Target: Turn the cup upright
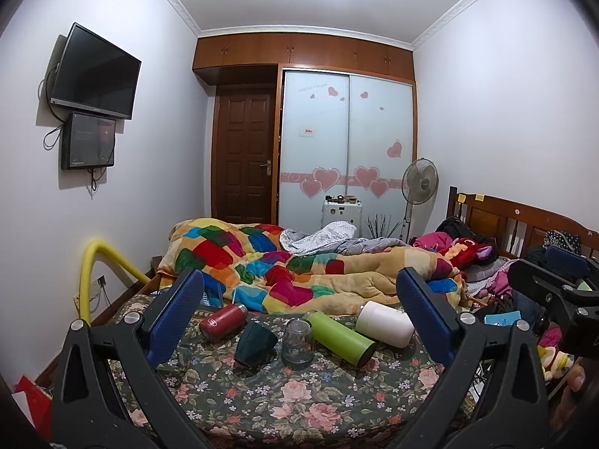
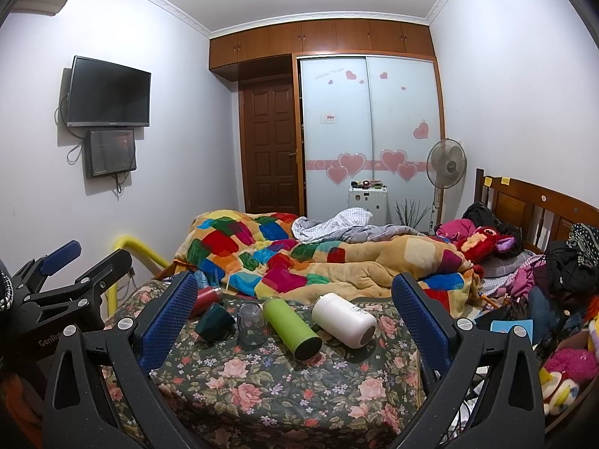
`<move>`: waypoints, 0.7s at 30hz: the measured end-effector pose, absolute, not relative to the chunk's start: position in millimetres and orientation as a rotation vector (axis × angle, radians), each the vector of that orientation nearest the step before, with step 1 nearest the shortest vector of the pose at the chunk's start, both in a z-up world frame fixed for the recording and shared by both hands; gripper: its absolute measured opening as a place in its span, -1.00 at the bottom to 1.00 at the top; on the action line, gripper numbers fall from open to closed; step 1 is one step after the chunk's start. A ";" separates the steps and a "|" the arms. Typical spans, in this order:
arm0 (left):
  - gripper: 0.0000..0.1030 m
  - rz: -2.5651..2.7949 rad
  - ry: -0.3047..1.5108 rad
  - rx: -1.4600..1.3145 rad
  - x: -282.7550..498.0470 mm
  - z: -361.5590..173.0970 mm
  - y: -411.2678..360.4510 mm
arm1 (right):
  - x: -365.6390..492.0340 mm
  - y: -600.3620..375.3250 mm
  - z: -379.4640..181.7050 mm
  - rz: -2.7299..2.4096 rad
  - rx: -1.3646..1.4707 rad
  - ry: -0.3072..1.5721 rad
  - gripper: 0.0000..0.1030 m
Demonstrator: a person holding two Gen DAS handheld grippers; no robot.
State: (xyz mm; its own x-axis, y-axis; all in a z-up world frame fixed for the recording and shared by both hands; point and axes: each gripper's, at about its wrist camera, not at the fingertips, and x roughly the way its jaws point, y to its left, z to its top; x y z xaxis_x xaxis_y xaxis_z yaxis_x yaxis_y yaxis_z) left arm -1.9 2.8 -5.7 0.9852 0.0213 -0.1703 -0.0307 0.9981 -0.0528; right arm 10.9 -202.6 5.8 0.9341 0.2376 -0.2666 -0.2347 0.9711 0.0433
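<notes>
On the floral bed sheet (image 1: 284, 396) lie a red bottle (image 1: 222, 322), a dark green cup (image 1: 255, 342) tipped on its side, a clear glass (image 1: 298, 342) standing mouth down, a green bottle (image 1: 342, 336) and a white bottle (image 1: 385, 323), all on their sides. The same row shows in the right wrist view: dark green cup (image 2: 215, 323), glass (image 2: 252, 323), green bottle (image 2: 292, 327), white bottle (image 2: 344, 320). My left gripper (image 1: 299, 299) is open and empty, short of the row. My right gripper (image 2: 295, 295) is open and empty, also short of it.
A colourful patchwork quilt (image 1: 284, 262) is heaped behind the bottles. Clothes and toys (image 2: 554, 280) pile up at the right by the wooden headboard (image 2: 531, 205). A yellow padded rail (image 1: 93, 273) stands at the bed's left. The left gripper also shows in the right wrist view (image 2: 67, 269).
</notes>
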 end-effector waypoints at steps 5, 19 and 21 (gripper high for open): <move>1.00 0.025 0.171 -0.056 -1.9 -5.8 2.5 | 11.4 -205.1 6.3 0.242 0.011 0.274 1.00; 1.00 0.025 0.170 -0.057 -2.0 -5.0 2.1 | 10.4 -203.3 6.5 0.243 0.011 0.272 1.00; 1.00 0.026 0.169 -0.056 -2.2 -4.2 1.9 | 10.3 -202.7 6.7 0.242 0.010 0.271 1.00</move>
